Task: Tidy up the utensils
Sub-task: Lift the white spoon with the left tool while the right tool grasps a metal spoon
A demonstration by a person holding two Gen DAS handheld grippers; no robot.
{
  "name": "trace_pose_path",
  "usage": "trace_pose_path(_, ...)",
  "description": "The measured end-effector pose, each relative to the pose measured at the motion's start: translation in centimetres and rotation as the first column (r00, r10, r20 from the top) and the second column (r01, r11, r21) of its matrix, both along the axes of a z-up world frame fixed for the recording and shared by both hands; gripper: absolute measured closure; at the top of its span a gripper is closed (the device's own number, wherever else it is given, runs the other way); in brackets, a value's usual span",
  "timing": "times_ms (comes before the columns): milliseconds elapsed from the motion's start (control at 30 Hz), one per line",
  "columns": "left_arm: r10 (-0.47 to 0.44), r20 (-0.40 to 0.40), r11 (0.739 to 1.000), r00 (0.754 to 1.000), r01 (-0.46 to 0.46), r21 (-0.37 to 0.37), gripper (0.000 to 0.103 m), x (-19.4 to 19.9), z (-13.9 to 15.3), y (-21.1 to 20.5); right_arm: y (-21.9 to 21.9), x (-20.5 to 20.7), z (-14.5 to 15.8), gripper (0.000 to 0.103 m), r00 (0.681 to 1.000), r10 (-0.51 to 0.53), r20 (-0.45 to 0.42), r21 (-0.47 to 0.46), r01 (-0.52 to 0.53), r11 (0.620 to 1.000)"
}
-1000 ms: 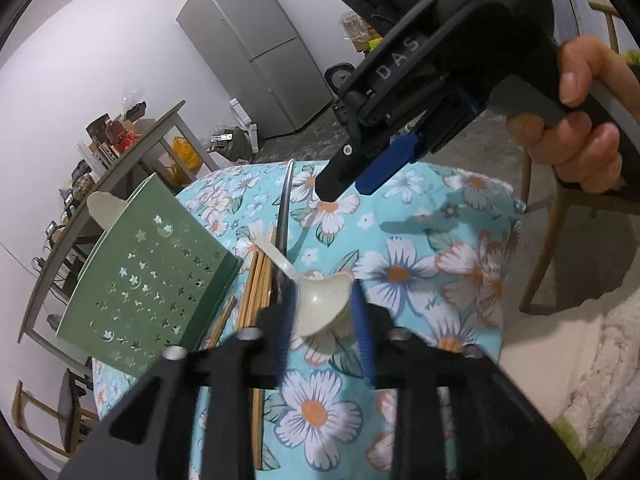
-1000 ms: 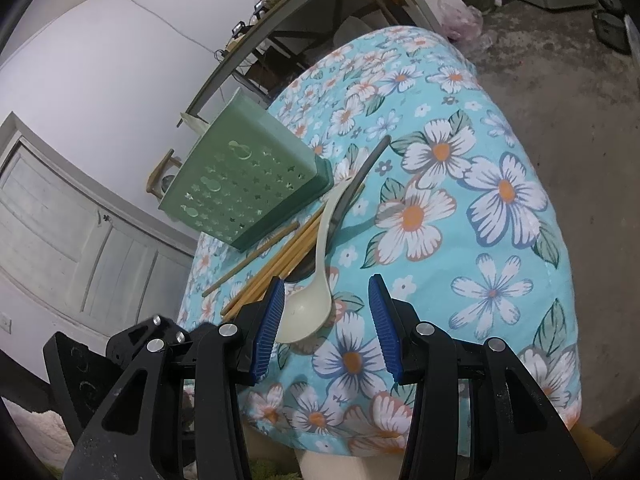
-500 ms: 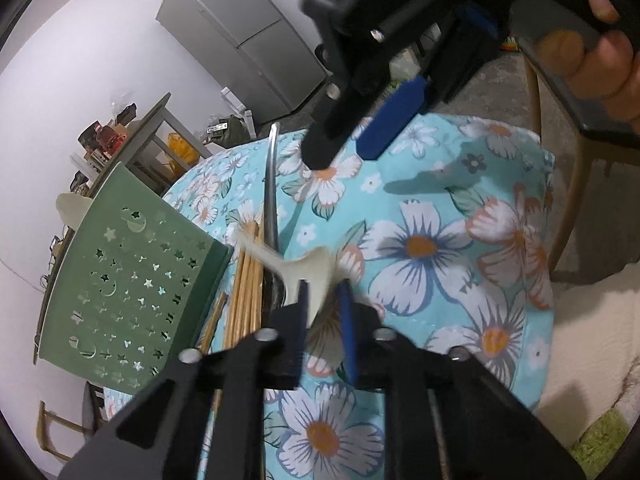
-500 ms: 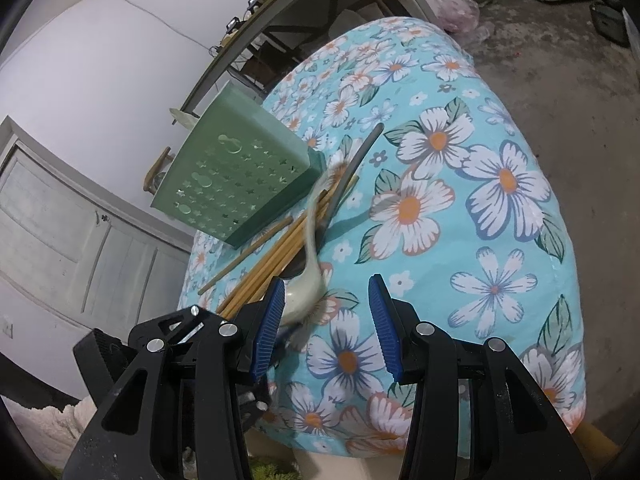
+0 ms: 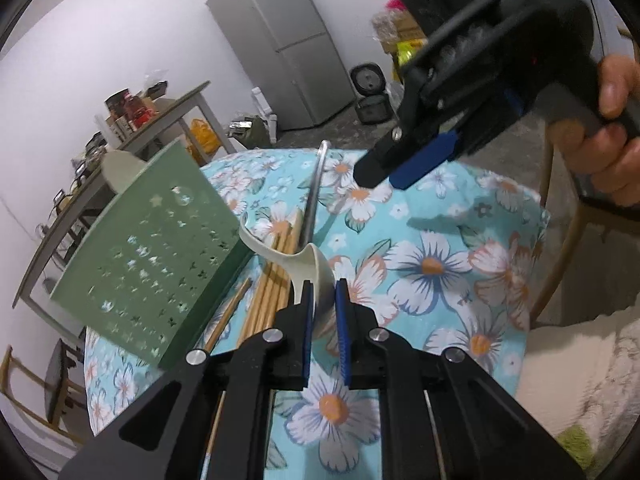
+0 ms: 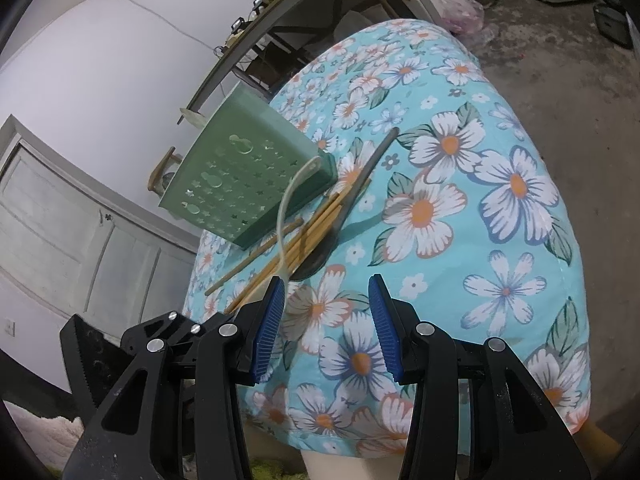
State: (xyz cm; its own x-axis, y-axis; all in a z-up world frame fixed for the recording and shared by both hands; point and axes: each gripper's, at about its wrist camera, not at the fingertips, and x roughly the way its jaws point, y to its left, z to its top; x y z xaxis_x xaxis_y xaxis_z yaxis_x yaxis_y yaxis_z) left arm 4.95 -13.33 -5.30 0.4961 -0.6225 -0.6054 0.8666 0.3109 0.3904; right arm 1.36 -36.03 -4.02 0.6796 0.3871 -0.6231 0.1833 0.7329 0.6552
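My left gripper had just closed its jaws on the bowl of the cream plastic spoon, lifting it off the wooden chopsticks so its handle pointed toward the green perforated utensil holder (the likely home for it). My right gripper hung part-open and empty above the floral tablecloth, leaving the steel ladle for later.

Each tool is matte black plastic with ribbed blue pads, silver screws and a green indicator light.
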Motion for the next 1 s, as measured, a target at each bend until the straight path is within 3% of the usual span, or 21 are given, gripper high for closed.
trace_pose_path(100,0.031,-0.006,0.998,1.000,-0.031,-0.059,0.093,-0.5,1.4,1.5,0.3,0.8,-0.2,0.060,1.000,0.015,-0.001,0.038,-0.015,0.999)
trace_pose_path(333,0.126,-0.112,0.969,0.986,-0.146,-0.199,0.093,0.1,4.1,4.8,1.1,5.0,-3.5,0.064,0.995,0.038,-0.090,0.168,-0.022,0.986)
trace_pose_path(433,0.152,-0.159,0.953,0.976,-0.187,-0.240,0.093,0.4,4.6,5.8,1.1,6.4,-5.3,0.069,0.989,0.009,-0.149,0.202,0.021,0.979)
trace_pose_path(500,0.157,-0.187,0.946,0.970,-0.202,-0.253,0.093,0.7,4.6,6.0,0.5,6.9,-6.3,0.079,0.986,-0.033,-0.165,0.245,0.074,0.967)
trace_pose_path(567,0.168,-0.205,0.939,0.964,-0.220,-0.265,0.093,0.7,4.6,6.4,-0.2,7.0,-6.5,0.081,0.983,-0.077,-0.167,0.271,0.121,0.955)
trace_pose_path(867,0.170,-0.240,0.925,0.956,-0.239,-0.295,0.093,0.9,4.8,7.1,-2.4,7.1,-6.1,0.067,0.967,-0.229,-0.115,0.258,0.252,0.933)
trace_pose_path(1000,0.175,-0.236,0.924,0.956,-0.242,-0.297,0.093,0.8,4.7,7.2,-2.0,8.0,-6.0,0.073,0.965,-0.246,-0.084,0.208,0.259,0.943)
